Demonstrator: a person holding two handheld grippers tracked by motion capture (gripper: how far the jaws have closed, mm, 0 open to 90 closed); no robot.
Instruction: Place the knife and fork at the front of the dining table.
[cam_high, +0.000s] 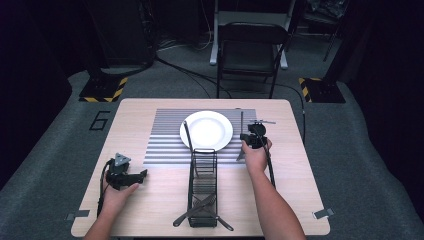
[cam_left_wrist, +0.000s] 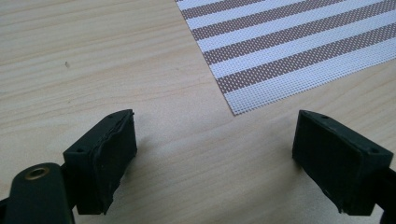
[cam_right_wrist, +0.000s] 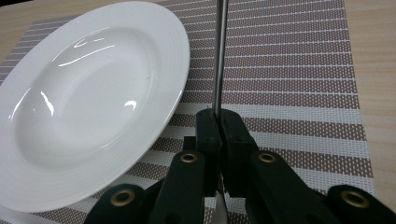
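A white plate (cam_high: 206, 130) (cam_right_wrist: 88, 102) sits on a striped placemat (cam_high: 165, 135) (cam_right_wrist: 289, 70) at the table's middle. My right gripper (cam_high: 244, 136) (cam_right_wrist: 217, 116) is just right of the plate, shut on a thin metal utensil (cam_high: 242, 120) (cam_right_wrist: 219, 46). The utensil's shaft runs away from me along the mat, and its other end is hidden under the jaws. My left gripper (cam_high: 142, 175) (cam_left_wrist: 215, 154) rests low over the bare wood near the mat's near left corner (cam_left_wrist: 289, 42). It is open with nothing between its pads.
A black wire cutlery rack (cam_high: 202, 185) stands lengthwise at the table's front middle, between my forearms. Dark utensils (cam_high: 200, 207) lie across its near end. A long utensil (cam_high: 189, 140) leans from it over the plate's edge. A folding chair (cam_high: 250, 50) stands beyond the table.
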